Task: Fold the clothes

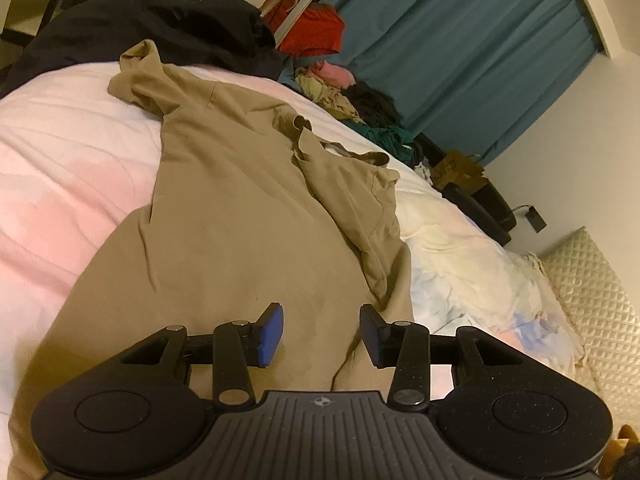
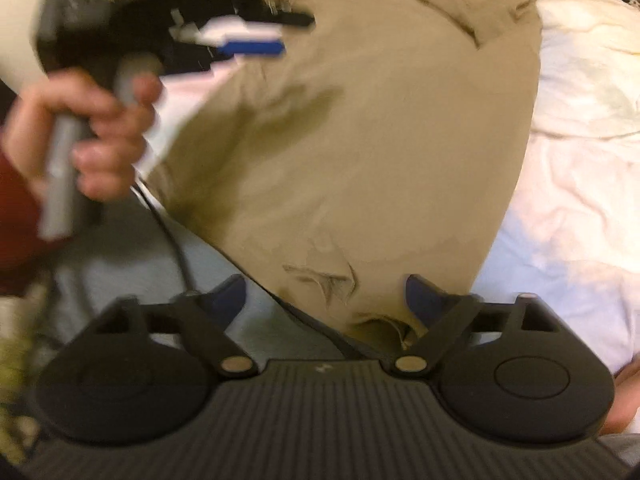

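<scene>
A tan shirt (image 1: 224, 216) lies spread on the pink-white bed (image 1: 60, 160), collar and one sleeve bunched toward the far end. My left gripper (image 1: 322, 332) is open and empty, hovering just above the shirt's near part. In the right wrist view the same shirt (image 2: 360, 140) fills the middle. My right gripper (image 2: 326, 294) is open, its fingers on either side of the shirt's near corner, not closed on it. The left gripper (image 2: 256, 46) shows blurred at upper left, held by a hand (image 2: 88, 132).
A dark garment (image 1: 140, 28) lies at the far end of the bed. A pile of clothes (image 1: 344, 92) and a red item (image 1: 316, 32) sit beyond, before a teal curtain (image 1: 480, 48). A quilted pillow (image 1: 592, 304) is at the right. A cable (image 2: 176, 240) hangs from the hand.
</scene>
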Demonstrator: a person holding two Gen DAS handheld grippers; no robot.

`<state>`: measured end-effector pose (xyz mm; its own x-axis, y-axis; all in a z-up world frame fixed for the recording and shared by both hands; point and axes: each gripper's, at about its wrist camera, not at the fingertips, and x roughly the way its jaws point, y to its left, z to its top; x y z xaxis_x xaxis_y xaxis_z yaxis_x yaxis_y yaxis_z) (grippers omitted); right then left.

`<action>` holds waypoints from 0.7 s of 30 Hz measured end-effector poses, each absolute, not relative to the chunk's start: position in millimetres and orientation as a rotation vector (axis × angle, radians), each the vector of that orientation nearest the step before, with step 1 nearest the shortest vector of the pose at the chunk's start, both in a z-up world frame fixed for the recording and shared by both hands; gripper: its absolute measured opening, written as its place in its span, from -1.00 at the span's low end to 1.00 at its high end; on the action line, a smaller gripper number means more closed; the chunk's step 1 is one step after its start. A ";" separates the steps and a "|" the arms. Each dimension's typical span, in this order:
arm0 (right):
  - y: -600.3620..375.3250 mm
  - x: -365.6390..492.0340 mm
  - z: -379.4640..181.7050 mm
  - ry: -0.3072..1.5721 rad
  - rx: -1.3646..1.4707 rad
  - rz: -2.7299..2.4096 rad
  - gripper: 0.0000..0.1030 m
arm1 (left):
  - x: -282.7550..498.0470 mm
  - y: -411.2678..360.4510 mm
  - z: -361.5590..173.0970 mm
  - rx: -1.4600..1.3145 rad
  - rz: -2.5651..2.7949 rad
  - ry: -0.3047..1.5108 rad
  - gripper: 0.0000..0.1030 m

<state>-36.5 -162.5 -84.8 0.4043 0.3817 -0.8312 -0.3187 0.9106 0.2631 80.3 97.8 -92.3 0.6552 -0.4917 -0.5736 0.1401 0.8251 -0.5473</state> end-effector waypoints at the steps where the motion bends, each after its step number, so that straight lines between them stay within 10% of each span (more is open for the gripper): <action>1: -167.4 -39.1 -78.0 1.049 0.073 0.449 0.69 | 80.2 96.0 -91.9 -0.476 -0.374 0.779 -0.10; 14: -265.4 31.7 -37.2 0.440 0.449 -0.034 0.70 | 148.8 46.0 -97.6 -0.414 -0.378 0.803 0.10; 21: -318.0 36.8 -87.8 0.467 0.504 -0.196 0.70 | 237.7 -8.7 -123.1 -0.420 -0.401 0.842 0.16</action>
